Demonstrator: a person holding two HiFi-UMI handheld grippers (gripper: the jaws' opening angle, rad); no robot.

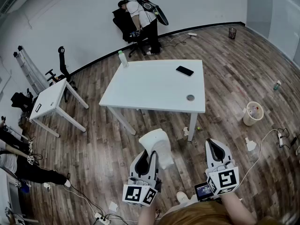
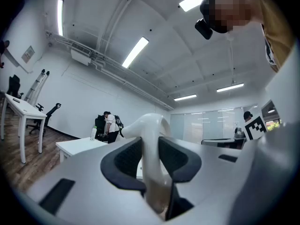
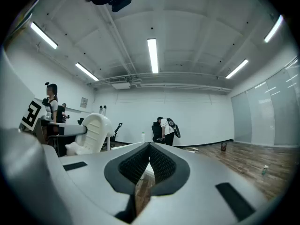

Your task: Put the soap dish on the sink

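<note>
The soap dish (image 1: 158, 146) is a white, ribbed, curved piece, held up in the air in front of me. My left gripper (image 1: 149, 156) is shut on its near edge. In the left gripper view the dish (image 2: 151, 135) stands upright between the dark pads (image 2: 125, 161), which press on it from both sides. My right gripper (image 1: 213, 145) is level beside it at the right, shut and empty. In the right gripper view its pads (image 3: 161, 162) meet at the tip, and the dish (image 3: 93, 132) shows at the left. No sink is in any view.
A white table (image 1: 140, 95) stands ahead with a black phone (image 1: 184, 71), a bottle (image 1: 123, 59) and a small round thing (image 1: 190, 97). A small desk (image 1: 49, 100) is at the left, a bin (image 1: 253, 113) at the right. A person (image 1: 145, 18) stands at the far wall. Cables lie on the wood floor.
</note>
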